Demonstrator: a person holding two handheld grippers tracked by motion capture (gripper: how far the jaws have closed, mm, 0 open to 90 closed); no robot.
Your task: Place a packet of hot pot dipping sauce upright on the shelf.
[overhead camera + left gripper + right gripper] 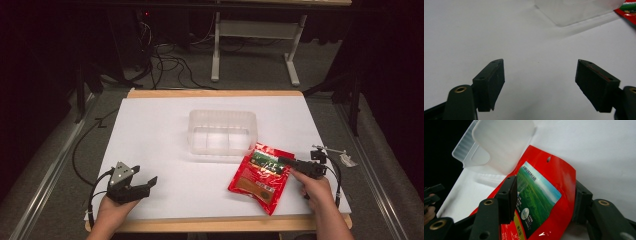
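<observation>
Red snack pouch (260, 176) at lower right of frame, just beside clear plastic tub (222, 132).
Right gripper (544, 202): jaws straddle pouch, not visibly clamped. Left gripper (134, 184), lower left: jaws wide, holding nothing, above white sheet (160, 145).

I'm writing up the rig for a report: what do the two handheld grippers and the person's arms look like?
Both grippers are black with two blocky jaws and brass-ringed holes at the arm joints. The left gripper carries a grey three-cornered plate on top and trails a black cable. The right gripper also trails a cable. Both forearms are bare, no sleeves in view.
</observation>
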